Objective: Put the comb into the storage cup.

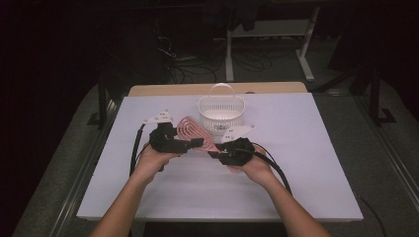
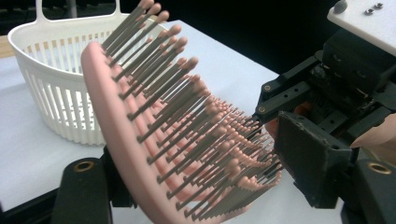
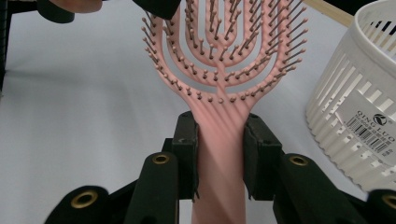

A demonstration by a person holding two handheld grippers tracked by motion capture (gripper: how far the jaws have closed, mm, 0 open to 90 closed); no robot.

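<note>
gripping one pink hairbrush [image 3: 219, 70] handle, right tool [image 3: 219, 154], left tool [image 2: 229, 196] apart around its head, one white basket [image 1: 221, 112]

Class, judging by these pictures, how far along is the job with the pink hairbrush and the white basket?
Done: the right tongs are clamped on the handle of the pink hairbrush, lifted off the table. In hand: the left tongs sit at the brush head; whether they grip it is unclear. Left: the brush is beside the white basket, not inside, so placing it probably remains.
</note>
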